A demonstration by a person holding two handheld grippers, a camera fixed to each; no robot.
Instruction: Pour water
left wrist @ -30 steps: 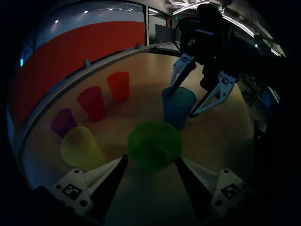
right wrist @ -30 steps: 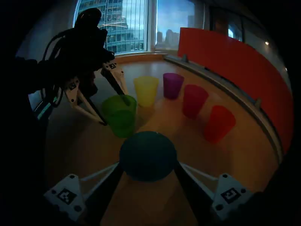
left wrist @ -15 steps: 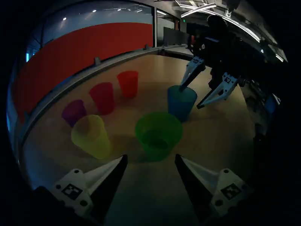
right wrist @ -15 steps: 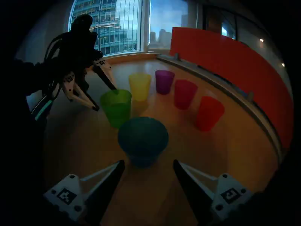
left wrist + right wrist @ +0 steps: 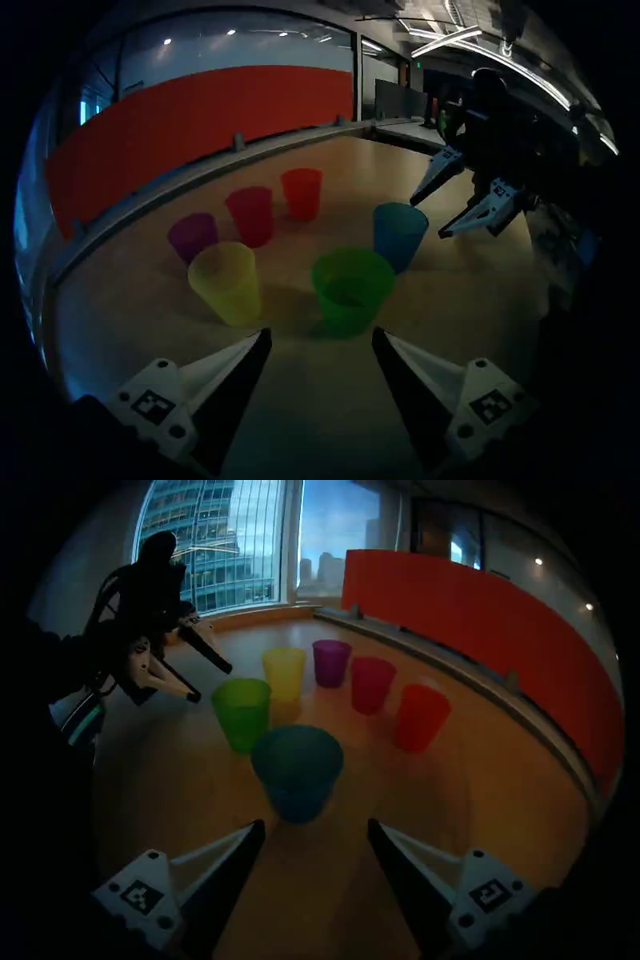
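Several coloured plastic cups stand upright on a wooden table. In the left gripper view a green cup (image 5: 352,288) is nearest, with a blue cup (image 5: 398,234) behind it. My left gripper (image 5: 320,336) is open and empty, just short of the green cup. In the right gripper view the blue cup (image 5: 298,770) stands a little ahead of my open, empty right gripper (image 5: 314,826), and the green cup (image 5: 242,712) is beyond it. The right gripper (image 5: 428,218) hangs open beside the blue cup, apart from it. The left gripper (image 5: 210,684) is open to the left of the green cup.
Yellow (image 5: 226,282), purple (image 5: 194,237), crimson (image 5: 251,214) and red (image 5: 302,192) cups form a curved row. A raised rail and a red panel (image 5: 480,616) run along the table's far edge. A person's dark figure (image 5: 148,600) stands by tall windows.
Both grippers have drawn back from the cups they flanked a second ago. The green and blue cups stay on the table, now farther from the open fingers.
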